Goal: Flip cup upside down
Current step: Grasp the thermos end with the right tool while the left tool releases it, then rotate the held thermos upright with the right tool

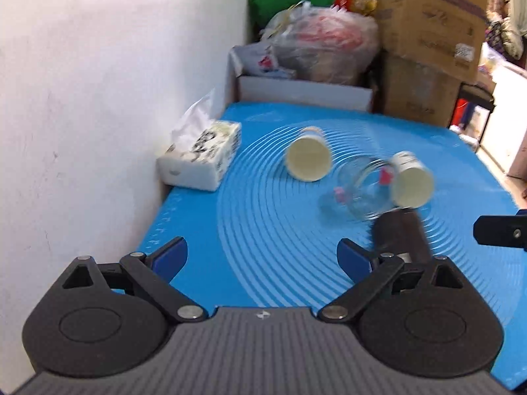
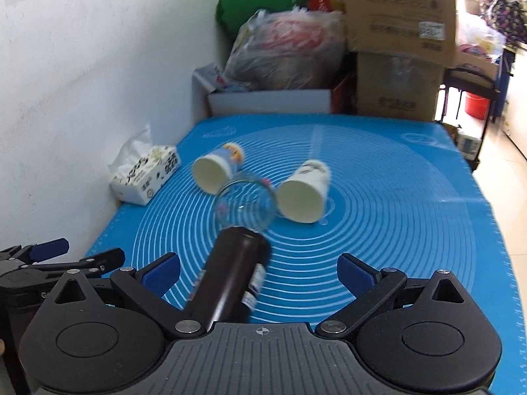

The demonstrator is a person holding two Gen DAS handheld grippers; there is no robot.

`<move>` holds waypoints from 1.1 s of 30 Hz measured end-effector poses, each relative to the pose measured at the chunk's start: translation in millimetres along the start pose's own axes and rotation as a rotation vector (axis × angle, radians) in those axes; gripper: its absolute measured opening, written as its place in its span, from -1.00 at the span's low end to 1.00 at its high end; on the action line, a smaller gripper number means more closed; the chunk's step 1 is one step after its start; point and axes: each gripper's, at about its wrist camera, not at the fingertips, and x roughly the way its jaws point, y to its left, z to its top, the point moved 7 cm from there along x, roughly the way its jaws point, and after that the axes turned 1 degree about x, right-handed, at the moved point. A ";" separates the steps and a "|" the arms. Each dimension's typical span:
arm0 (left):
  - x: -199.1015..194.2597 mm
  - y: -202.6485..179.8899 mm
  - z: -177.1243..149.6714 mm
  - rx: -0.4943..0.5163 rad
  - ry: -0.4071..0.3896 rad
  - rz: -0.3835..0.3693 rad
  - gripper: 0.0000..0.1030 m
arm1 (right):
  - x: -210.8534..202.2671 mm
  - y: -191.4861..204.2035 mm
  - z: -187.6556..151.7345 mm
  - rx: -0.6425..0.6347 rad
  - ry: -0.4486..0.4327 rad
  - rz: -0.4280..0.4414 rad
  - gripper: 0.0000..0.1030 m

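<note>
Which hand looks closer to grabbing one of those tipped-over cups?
Probably the right gripper: open, with the right paper cup almost straight ahead. The left gripper is also open, but both cups sit off to its right.

We see open mat toward the worktop's right edge; a dark bottle, glass jar and two cups crowd mid-worktop, tissue box along the left edge.

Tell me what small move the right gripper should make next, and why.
Probably ease the right gripper forward toward the right-hand paper cup: its jaws stand open and empty, and that cup lies on its side on the blue mat, mouth facing the camera.
</note>
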 end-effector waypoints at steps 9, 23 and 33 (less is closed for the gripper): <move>40.2 27.5 -12.9 -0.001 0.066 0.043 0.87 | 70.6 30.9 0.6 -0.072 0.148 -0.073 0.98; 66.5 31.9 -17.2 0.010 0.098 0.036 0.87 | 133.8 31.1 -20.0 -0.027 0.349 -0.054 0.43; 50.2 23.9 -16.5 -0.006 0.078 -0.002 0.87 | 101.8 23.1 -18.5 0.028 0.231 -0.001 0.38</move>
